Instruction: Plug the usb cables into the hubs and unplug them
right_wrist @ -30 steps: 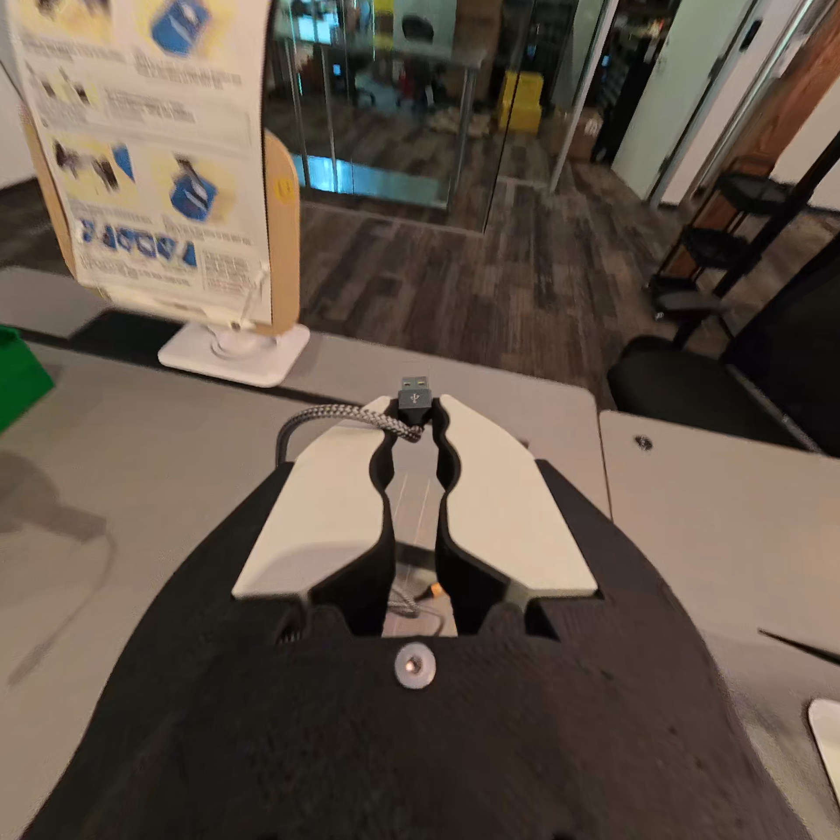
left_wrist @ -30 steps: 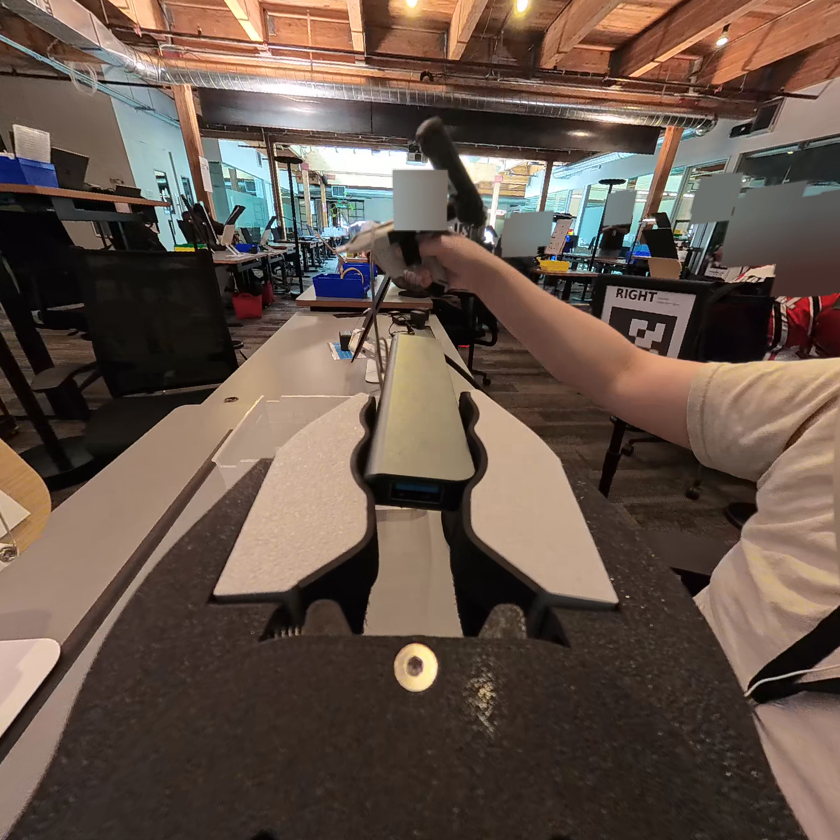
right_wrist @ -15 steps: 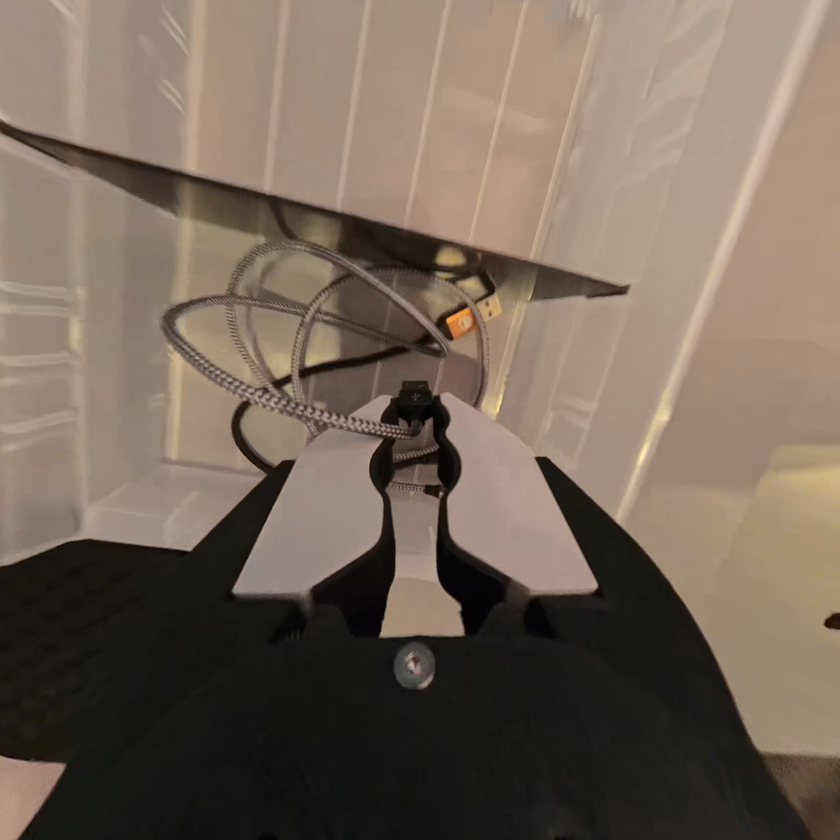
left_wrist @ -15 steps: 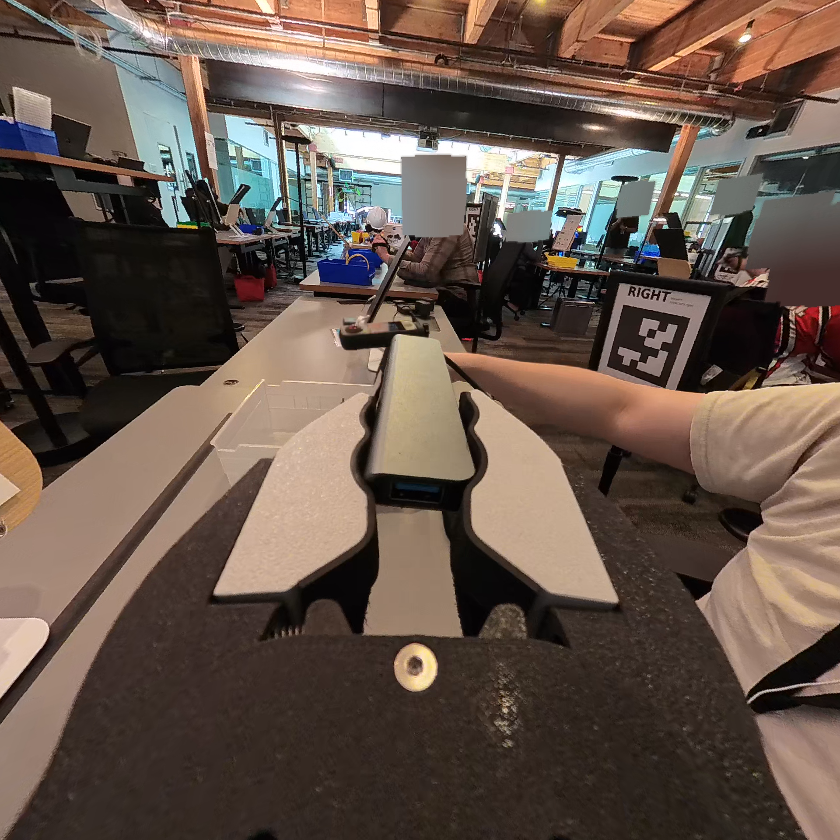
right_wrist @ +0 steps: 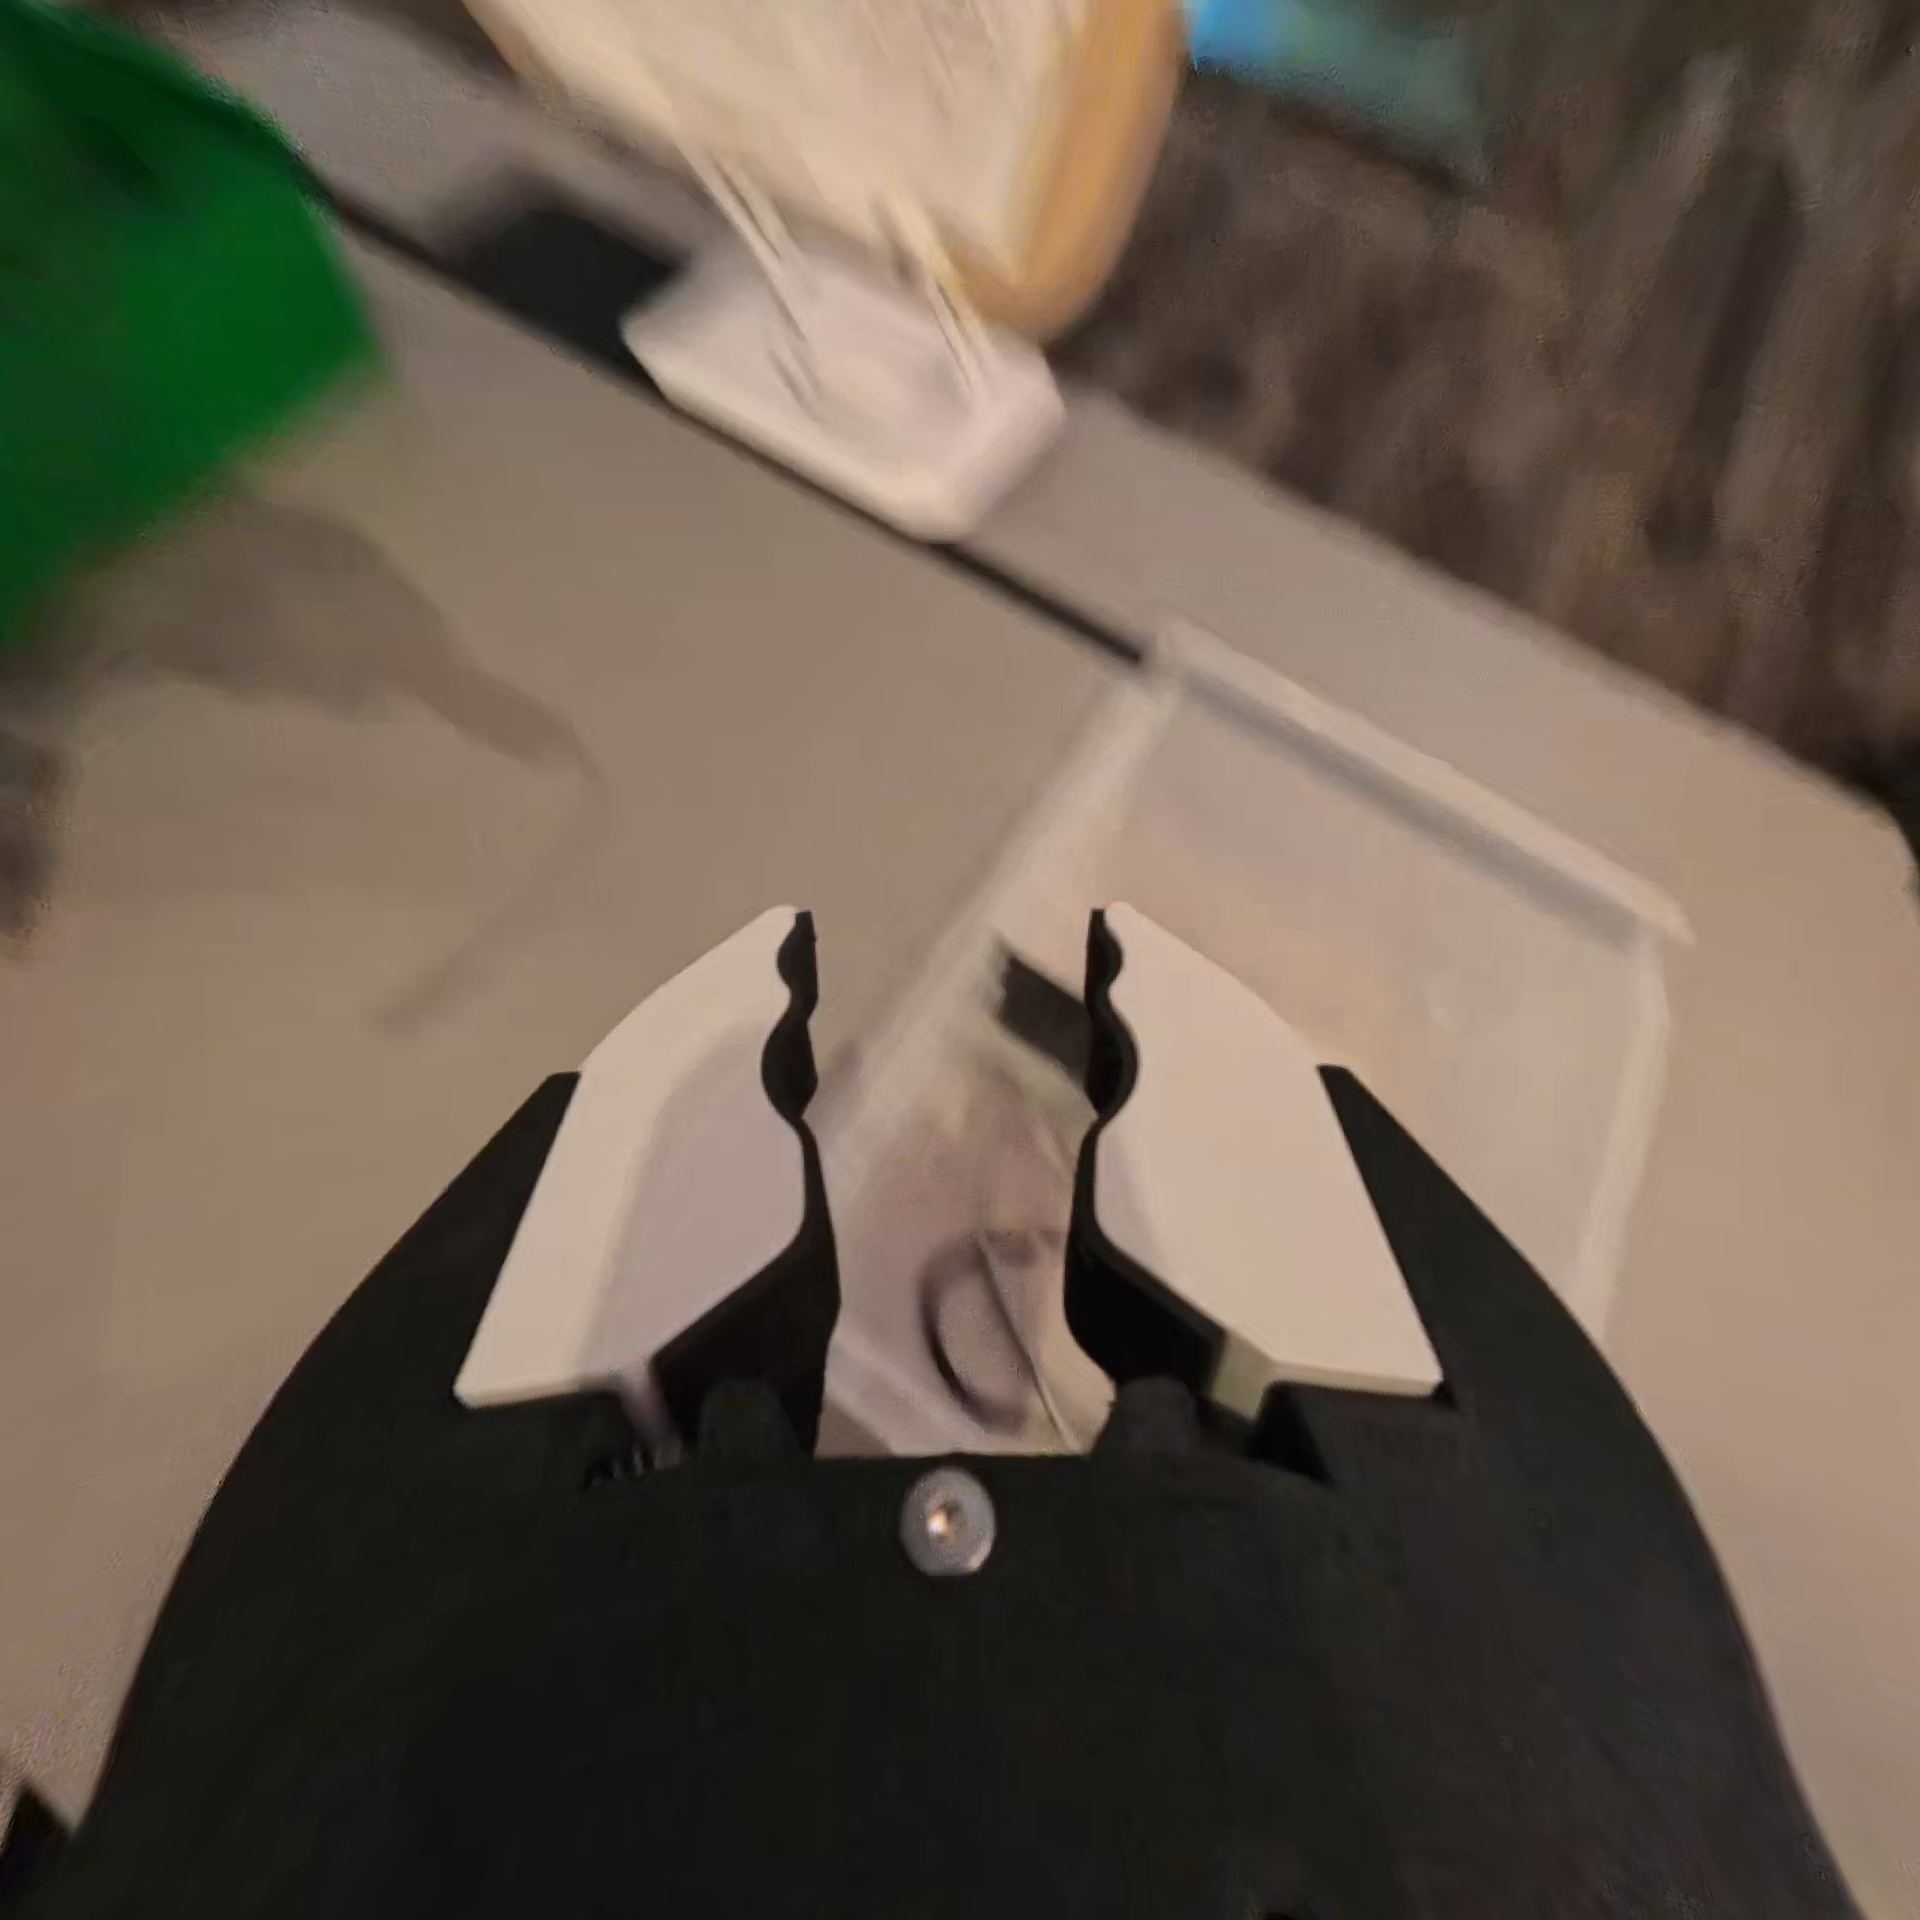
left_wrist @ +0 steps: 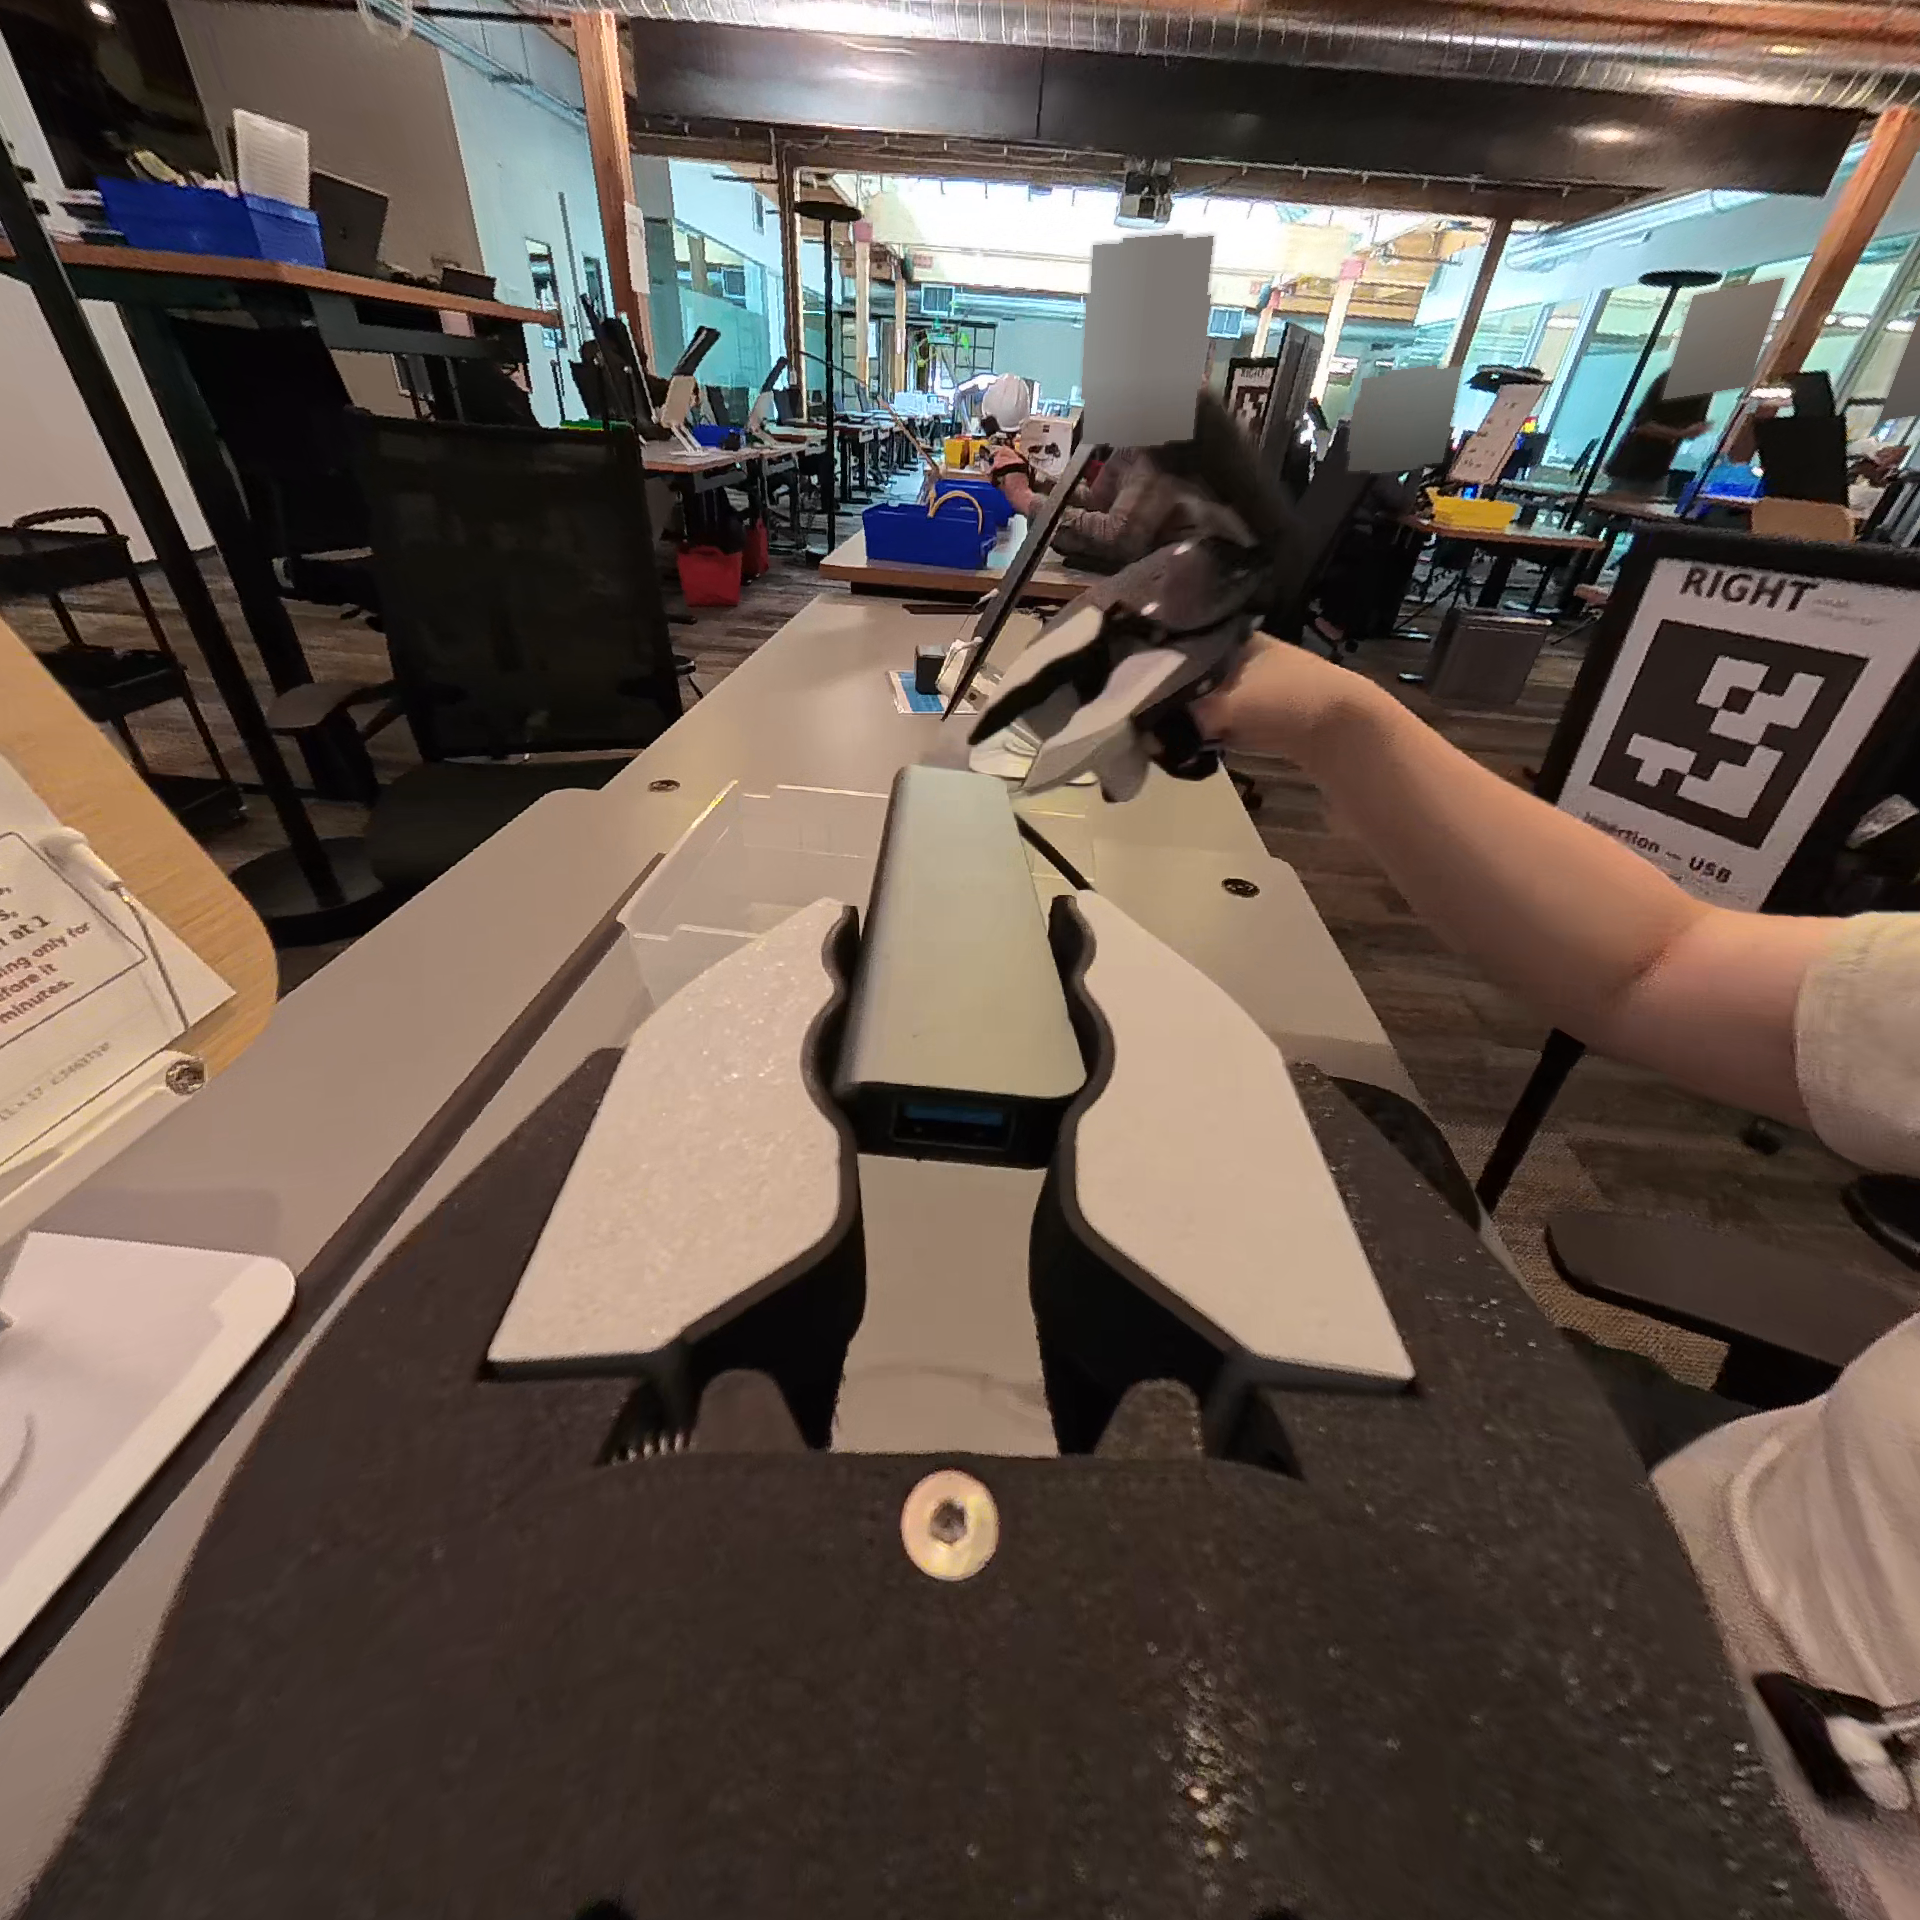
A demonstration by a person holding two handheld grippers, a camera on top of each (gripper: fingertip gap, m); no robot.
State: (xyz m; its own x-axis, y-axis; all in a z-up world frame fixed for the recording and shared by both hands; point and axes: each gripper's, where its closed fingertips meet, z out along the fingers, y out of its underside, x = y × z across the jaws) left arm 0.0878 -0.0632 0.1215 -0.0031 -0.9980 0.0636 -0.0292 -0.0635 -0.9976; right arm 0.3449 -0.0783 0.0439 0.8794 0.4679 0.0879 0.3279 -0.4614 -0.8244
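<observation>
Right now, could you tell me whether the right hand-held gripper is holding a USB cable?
No, the right hand-held gripper is open, with nothing between its fingers.
</observation>
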